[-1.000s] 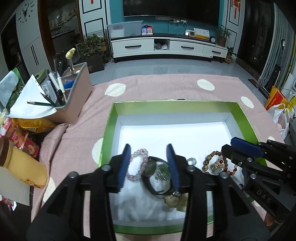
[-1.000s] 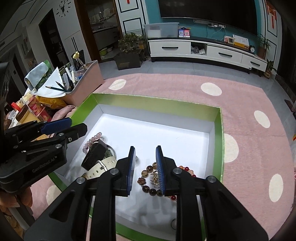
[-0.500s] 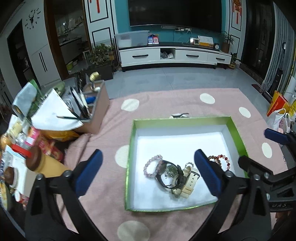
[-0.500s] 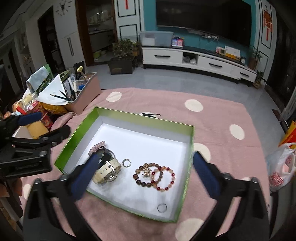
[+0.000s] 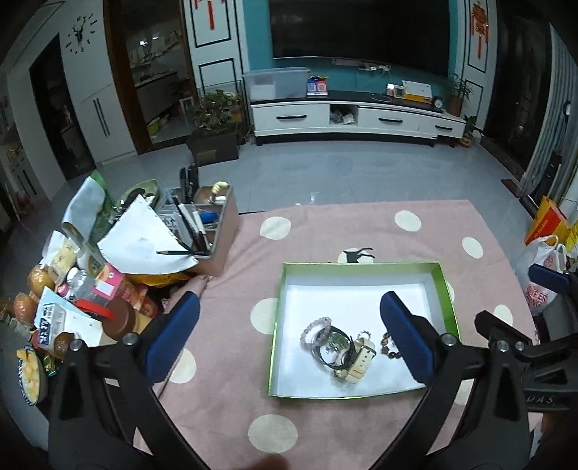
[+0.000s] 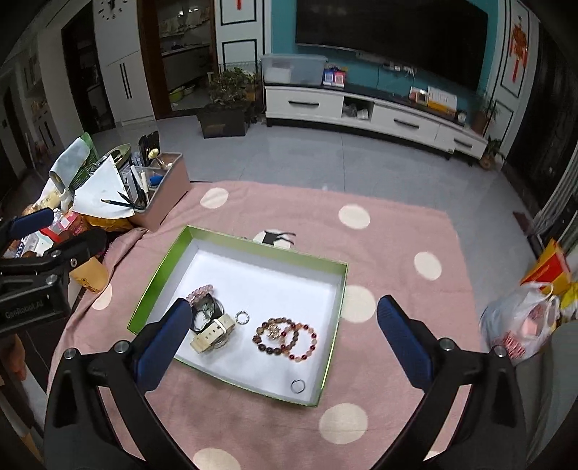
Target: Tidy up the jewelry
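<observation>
Hovering — both tools (image 5: 289,336) (image 6: 280,341) wide over tray (image 6: 159,271)

pink dotted cloth (image 6: 379,224), desk organizer (image 5: 213,231), television (image 5: 361,32)

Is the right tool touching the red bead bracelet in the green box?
Apart. The right wrist view shows the right tool wide open, raised above the box, the red bead bracelet lying free between its pads.

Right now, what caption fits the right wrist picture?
Open right tool above the green box of bracelets.
</observation>
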